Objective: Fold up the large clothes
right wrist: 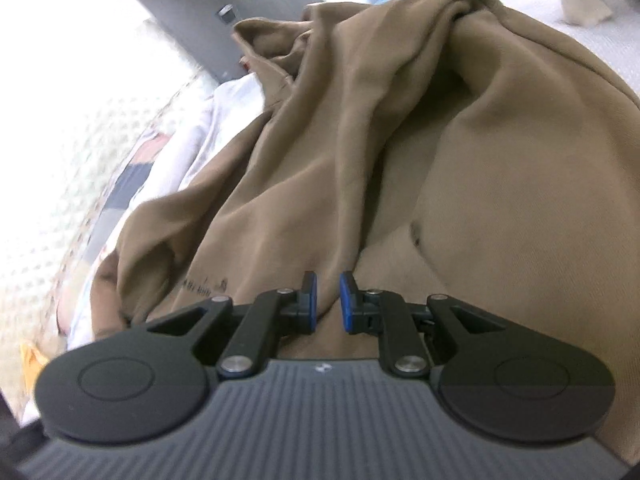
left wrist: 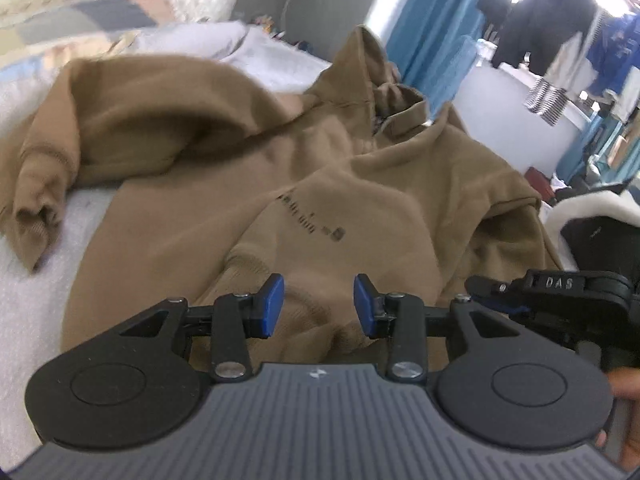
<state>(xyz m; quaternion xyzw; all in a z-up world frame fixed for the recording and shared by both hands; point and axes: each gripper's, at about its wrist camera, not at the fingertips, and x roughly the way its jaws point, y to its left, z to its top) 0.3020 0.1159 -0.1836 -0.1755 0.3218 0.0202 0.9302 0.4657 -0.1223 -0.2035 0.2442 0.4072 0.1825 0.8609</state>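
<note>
A brown hoodie (left wrist: 360,184) lies spread and rumpled on the white bed (left wrist: 36,308), hood toward the far side and one sleeve (left wrist: 44,184) thrown out to the left. My left gripper (left wrist: 319,305) hovers over the hoodie's near hem, its blue pads (left wrist: 272,306) apart and nothing pinched between them. Just to its right is my right gripper (left wrist: 480,286). In the right wrist view the right gripper (right wrist: 328,300) is nearly closed, with a raised fold of the hoodie (right wrist: 400,152) caught between its pads.
A patchwork quilt (left wrist: 100,12) lies at the bed's far left. Blue curtains (left wrist: 424,28) and dark hanging clothes (left wrist: 552,12) stand beyond the bed. A black and white bundle (left wrist: 592,216) sits at the right edge. A hand (left wrist: 626,388) holds the right gripper.
</note>
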